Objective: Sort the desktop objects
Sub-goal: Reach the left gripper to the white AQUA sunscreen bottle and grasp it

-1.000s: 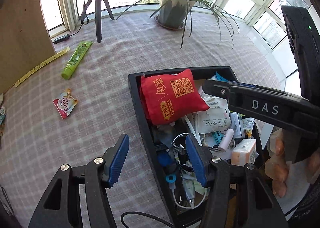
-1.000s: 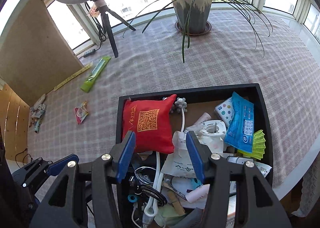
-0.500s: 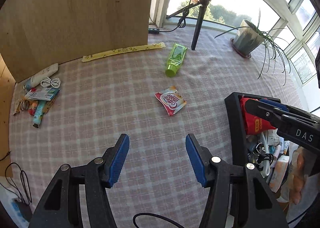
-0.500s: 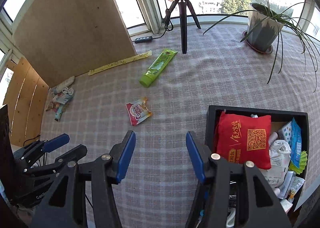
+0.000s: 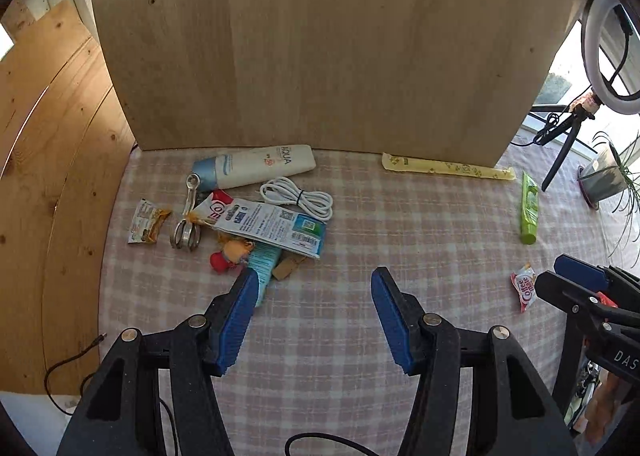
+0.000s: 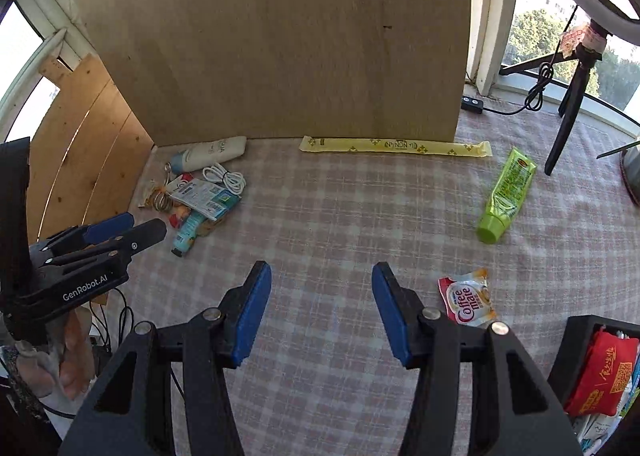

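Observation:
My left gripper (image 5: pixel 314 288) is open and empty, just in front of a pile of small items at the table's far left: a white Aqua tube (image 5: pixel 256 166), a coiled white cable (image 5: pixel 298 196), a printed packet (image 5: pixel 276 226), a metal clip (image 5: pixel 186 228) and a snack wrapper (image 5: pixel 144 220). My right gripper (image 6: pixel 320 284) is open and empty over bare cloth. A Coffee-mate sachet (image 6: pixel 468 298) lies just right of its right finger. A green tube (image 6: pixel 506 196) and a long yellow packet (image 6: pixel 396 146) lie farther back. The pile also shows in the right wrist view (image 6: pixel 200 192).
A black bin (image 6: pixel 576 340) holding a red pouch (image 6: pixel 604 376) sits at the right. A wooden board (image 5: pixel 320 44) stands behind the table. A ring-light tripod (image 6: pixel 568 104) and a potted plant (image 5: pixel 604 176) stand at the back right. The table's left edge drops beside wooden panels (image 5: pixel 52 176).
Both grippers have swung left, away from the black bin and over the open tablecloth. The left one now faces the pile by the wooden board. Both stayed open.

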A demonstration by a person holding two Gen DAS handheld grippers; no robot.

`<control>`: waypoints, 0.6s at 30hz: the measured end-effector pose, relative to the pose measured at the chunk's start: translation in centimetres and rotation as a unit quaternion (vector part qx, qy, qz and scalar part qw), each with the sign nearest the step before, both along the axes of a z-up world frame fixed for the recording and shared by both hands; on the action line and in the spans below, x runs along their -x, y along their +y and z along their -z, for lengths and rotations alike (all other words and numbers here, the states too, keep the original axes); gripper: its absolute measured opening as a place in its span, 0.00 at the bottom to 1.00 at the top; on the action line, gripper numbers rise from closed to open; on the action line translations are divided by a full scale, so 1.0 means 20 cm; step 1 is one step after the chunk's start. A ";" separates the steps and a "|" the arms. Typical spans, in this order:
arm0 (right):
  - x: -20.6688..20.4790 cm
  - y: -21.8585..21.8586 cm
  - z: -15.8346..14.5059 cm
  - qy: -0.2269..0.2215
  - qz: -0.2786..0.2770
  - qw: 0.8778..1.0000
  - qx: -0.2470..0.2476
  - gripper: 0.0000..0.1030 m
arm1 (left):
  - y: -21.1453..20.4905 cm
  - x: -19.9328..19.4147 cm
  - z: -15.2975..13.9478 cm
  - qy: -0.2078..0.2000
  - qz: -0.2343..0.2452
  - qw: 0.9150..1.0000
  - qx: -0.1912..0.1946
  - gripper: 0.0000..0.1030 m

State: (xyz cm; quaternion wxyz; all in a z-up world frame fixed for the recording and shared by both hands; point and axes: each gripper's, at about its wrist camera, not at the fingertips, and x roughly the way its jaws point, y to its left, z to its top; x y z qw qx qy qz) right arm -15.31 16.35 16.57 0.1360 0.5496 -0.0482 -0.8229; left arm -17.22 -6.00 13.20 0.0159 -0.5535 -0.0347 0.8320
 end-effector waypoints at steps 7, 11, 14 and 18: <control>0.31 -0.42 0.07 -0.004 -0.042 0.999 0.004 0.50 | -0.37 0.30 0.14 -0.007 -0.052 0.999 -0.008 0.54; 0.44 -0.60 0.20 -0.023 -0.053 0.998 0.005 0.50 | -0.46 0.45 0.21 -0.007 -0.059 0.998 -0.020 0.54; 0.52 -0.69 0.31 -0.040 -0.060 0.997 -0.002 0.50 | -0.49 0.54 0.26 -0.006 -0.057 0.998 -0.023 0.52; 0.58 -0.76 0.43 -0.057 -0.057 0.997 0.001 0.50 | -0.46 0.64 0.36 -0.019 -0.037 0.999 -0.007 0.42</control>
